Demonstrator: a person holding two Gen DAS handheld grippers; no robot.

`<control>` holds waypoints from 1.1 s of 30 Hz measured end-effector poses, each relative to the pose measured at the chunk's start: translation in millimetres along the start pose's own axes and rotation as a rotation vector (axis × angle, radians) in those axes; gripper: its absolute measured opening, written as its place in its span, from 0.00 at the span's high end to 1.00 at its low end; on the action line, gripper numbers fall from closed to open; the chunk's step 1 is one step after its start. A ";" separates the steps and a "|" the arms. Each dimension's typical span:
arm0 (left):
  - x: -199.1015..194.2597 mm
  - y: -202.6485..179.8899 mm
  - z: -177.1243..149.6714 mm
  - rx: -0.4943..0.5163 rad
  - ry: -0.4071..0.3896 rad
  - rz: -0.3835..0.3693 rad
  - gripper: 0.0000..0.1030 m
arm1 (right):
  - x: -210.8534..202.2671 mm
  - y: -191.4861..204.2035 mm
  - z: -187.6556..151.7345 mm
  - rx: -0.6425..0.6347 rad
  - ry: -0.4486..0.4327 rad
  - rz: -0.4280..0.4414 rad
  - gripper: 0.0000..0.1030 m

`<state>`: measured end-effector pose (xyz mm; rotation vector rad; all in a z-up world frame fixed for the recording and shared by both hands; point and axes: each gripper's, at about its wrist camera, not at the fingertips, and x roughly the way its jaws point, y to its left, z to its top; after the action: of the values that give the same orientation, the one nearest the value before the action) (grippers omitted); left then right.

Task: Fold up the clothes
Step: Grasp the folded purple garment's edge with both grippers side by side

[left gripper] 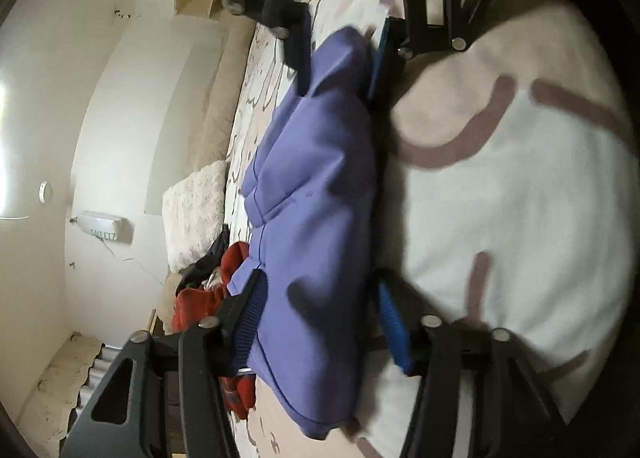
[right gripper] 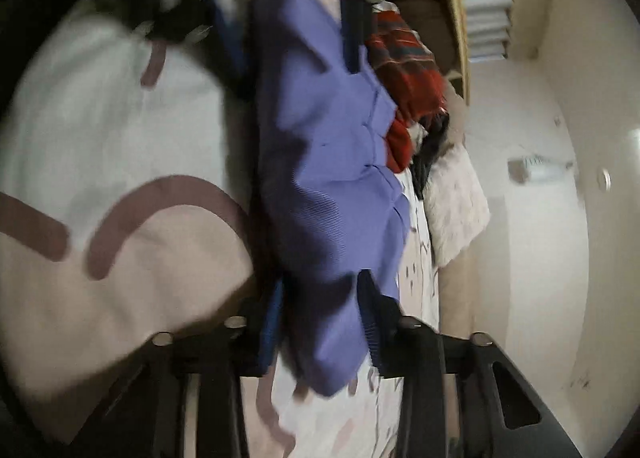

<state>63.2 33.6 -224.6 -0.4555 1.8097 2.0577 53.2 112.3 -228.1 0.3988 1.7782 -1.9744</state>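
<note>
We see a purple garment (left gripper: 312,193) stretched between both grippers, lying along the patterned bedsheet (left gripper: 520,197), which is white and pale pink with brownish curved lines. The left gripper (left gripper: 320,322) has its blue-padded fingers (left gripper: 394,328) set either side of one end of the purple cloth; the jaws look wider than the bunched fabric, so we cannot tell whether it is clamped or just straddled. The right gripper (right gripper: 320,318) sits on the opposite end, cloth bulging out between its dark pads (right gripper: 370,312); it looks pinched, but motion blur keeps us from being sure. Each gripper shows at the top of the other's view, facing in.

Edges: the garment is folded into a long narrow strip, seams crossing mid-length, with one long edge towards the open sheet and the other towards the clutter. On the sheet side there is a broad stretch of bare bedding. On the other side, a red plaid garment (right gripper: 408,57) touches the purple strip, with something dark (right gripper: 430,161) beyond it and then a fluffy cream pillow (right gripper: 456,209). Past those we see a wooden bed edge (right gripper: 456,17) and a cream wall (left gripper: 100,117) carrying a small white box (left gripper: 105,227). Both frames are blurred.
</note>
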 end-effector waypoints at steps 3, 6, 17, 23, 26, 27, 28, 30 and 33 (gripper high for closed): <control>11.8 2.7 -13.2 0.001 0.047 -0.015 0.74 | 4.6 4.7 -7.6 -0.069 -0.021 -0.024 0.82; 14.6 4.1 -23.7 0.008 0.038 -0.009 0.75 | 7.2 6.4 -17.8 -0.139 -0.026 -0.055 0.83; 11.5 6.9 -41.8 0.068 -0.013 0.036 0.75 | 26.7 -8.7 -56.2 -0.155 0.071 -0.033 0.85; 2.0 1.8 -40.9 0.107 -0.025 0.097 0.72 | 31.2 -12.1 -51.5 -0.116 0.077 -0.018 0.85; -0.6 -3.7 -35.1 0.149 -0.020 0.157 0.61 | 36.5 -18.8 -46.2 -0.038 0.102 0.004 0.85; -0.2 -3.0 -33.5 0.156 -0.015 0.179 0.52 | 37.6 -21.1 -45.7 -0.015 0.108 0.008 0.85; 1.3 -0.5 -31.7 0.157 -0.007 0.201 0.44 | 38.0 -23.0 -44.7 0.003 0.111 0.002 0.85; 7.0 6.6 -28.7 0.146 0.022 0.209 0.37 | 37.5 -22.9 -43.3 0.023 0.114 -0.022 0.84; 19.3 13.5 -25.8 0.152 0.045 0.194 0.36 | 34.2 -29.0 -40.1 0.057 0.118 -0.030 0.83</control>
<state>39.9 7.5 -225.1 -0.2967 2.0919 2.0262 5.8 149.3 -225.3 0.5204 1.8116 -2.0645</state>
